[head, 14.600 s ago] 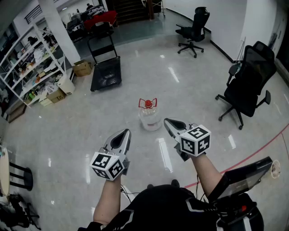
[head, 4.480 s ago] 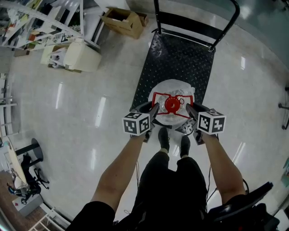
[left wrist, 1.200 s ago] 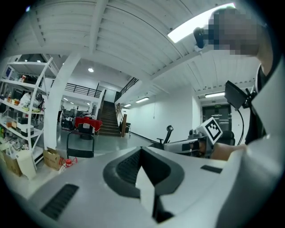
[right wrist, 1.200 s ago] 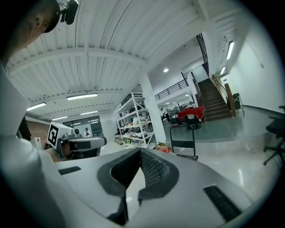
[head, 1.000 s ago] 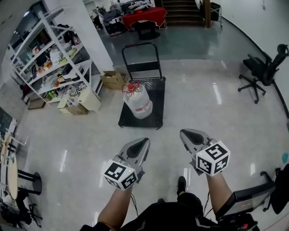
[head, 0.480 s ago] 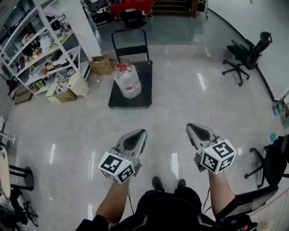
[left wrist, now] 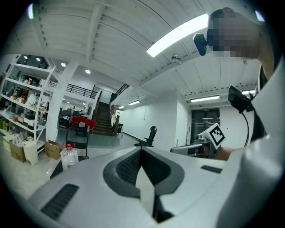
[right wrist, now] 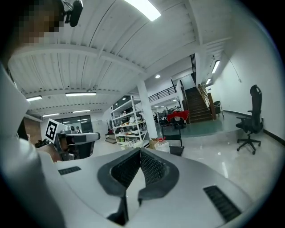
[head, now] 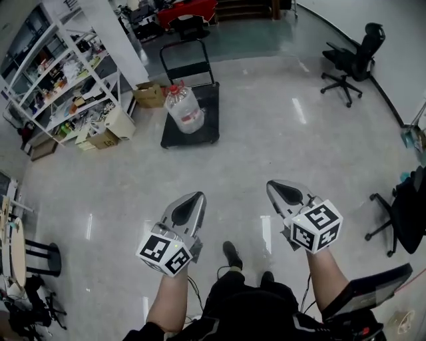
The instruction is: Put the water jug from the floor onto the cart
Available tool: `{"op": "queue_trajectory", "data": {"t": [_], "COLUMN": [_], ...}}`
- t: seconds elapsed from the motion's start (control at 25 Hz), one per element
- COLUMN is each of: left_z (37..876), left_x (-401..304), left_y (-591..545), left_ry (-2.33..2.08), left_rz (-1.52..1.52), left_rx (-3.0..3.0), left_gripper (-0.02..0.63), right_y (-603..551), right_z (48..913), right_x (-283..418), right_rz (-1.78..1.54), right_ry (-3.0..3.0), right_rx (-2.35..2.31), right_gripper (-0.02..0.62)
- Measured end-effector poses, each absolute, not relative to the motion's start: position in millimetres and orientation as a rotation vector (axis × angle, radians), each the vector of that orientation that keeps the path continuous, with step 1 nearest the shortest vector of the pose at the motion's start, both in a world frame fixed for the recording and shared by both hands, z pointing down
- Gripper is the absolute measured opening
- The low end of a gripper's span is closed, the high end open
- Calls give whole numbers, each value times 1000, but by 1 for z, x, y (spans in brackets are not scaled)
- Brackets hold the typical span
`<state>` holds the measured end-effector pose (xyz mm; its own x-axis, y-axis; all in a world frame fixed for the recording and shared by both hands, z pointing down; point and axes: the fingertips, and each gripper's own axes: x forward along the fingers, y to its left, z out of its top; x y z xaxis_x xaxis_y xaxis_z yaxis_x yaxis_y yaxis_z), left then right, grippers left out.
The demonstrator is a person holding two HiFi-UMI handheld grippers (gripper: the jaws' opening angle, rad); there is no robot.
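The clear water jug (head: 184, 108) with its red cap and handle stands upright on the black flatbed cart (head: 193, 126) far ahead of me. In the left gripper view the water jug (left wrist: 68, 156) is small at the left; in the right gripper view only the top of the water jug (right wrist: 161, 143) shows over the jaws. My left gripper (head: 191, 199) and right gripper (head: 274, 188) are both shut and empty, held level in front of my body, well back from the cart.
Metal shelving (head: 56, 73) with cardboard boxes (head: 150, 94) lines the left side. Office chairs stand at the far right (head: 353, 61) and near right (head: 406, 213). A red-covered table (head: 183, 11) and stairs are beyond the cart. A black stool (head: 40, 260) stands at the near left.
The cart and jug have drawn farther away and smaller in the head view as I backed off. Both grippers stayed shut and empty in front of me.
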<state>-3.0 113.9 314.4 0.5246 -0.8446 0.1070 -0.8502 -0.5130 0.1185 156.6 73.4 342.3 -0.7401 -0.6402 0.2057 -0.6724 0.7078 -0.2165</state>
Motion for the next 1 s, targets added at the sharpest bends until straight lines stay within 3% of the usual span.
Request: {"op": "queue_trajectory", "data": {"t": [0.24,1.0], "left_z": [314,333], "left_x": [18,-32], "left_y": [196,425], "left_ry": [-1472,-1189], "left_rz": [115,52], "left_rx": [2571,2705], "left_gripper": [2,2], "right_y": [143,410], "right_z": [351,358], "right_x": [198,142], "right_rz": [508,476], "right_ry": [-2787,-2666], "right_rx": [1122,1352], "right_gripper": [3,3]}}
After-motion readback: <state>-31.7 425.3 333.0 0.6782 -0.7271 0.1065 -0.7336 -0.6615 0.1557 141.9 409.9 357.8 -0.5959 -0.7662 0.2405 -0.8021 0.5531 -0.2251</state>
